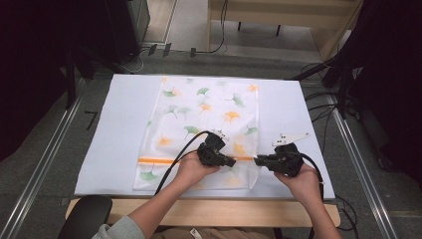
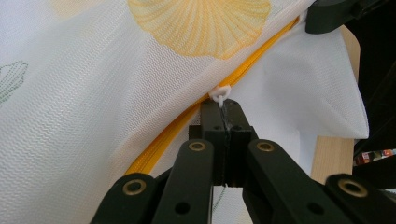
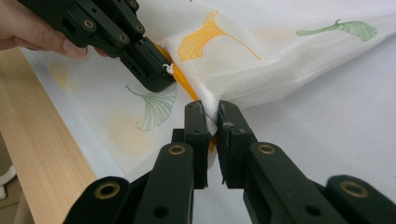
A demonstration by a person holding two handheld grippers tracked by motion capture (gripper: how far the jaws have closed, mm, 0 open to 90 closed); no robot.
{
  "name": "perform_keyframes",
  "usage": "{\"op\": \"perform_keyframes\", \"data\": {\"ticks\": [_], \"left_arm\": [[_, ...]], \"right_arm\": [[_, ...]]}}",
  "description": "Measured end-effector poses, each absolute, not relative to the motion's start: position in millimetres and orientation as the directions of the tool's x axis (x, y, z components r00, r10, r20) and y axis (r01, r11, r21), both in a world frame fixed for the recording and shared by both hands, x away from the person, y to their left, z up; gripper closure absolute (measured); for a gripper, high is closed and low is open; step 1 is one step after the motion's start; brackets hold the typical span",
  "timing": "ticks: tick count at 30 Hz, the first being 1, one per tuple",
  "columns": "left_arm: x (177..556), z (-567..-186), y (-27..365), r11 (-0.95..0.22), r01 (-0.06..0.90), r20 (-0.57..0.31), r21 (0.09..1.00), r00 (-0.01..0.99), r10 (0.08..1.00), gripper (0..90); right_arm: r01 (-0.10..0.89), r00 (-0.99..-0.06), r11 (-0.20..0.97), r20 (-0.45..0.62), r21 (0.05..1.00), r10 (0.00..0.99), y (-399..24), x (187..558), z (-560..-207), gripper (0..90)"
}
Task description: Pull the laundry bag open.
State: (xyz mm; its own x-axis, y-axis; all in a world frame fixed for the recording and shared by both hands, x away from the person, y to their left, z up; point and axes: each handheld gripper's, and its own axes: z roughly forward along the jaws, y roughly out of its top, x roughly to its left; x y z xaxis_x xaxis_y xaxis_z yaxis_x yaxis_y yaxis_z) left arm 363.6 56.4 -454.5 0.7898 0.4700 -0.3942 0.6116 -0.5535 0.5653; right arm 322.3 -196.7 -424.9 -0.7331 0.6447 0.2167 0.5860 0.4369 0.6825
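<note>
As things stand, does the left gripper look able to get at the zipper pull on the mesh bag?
Yes, it seems so: the left gripper is shut on the white zipper pull, while the right gripper pinches the mesh bag edge beside it, with nothing between.

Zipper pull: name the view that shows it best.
Left gripper view: the white zipper pull sits close-up at the shut left claw tips. The right gripper view shows it small; in the high view, it's indistinguishable.
</note>
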Motion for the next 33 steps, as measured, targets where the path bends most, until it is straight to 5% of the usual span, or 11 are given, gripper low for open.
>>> {"op": "perform_keyframes", "data": {"ticks": [31, 33], "left_arm": [[367.8, -449.5, 79.1, -0.546, 0.633, -0.381, 0.549, 0.771, 0.511, 90.0], [366.5, -443.0, 88.7, -0.527, 0.658, -0.437, 0.538, 0.752, 0.493, 90.0]], "right_arm": [[0.587, -0.724, 0.429, 0.208, 0.687, 0.658, -201.6, 322.8, -423.5, 85.0], [0.588, -0.722, 0.427, 0.208, 0.687, 0.66, -202.2, 323.7, -424.3, 85.0]]}}
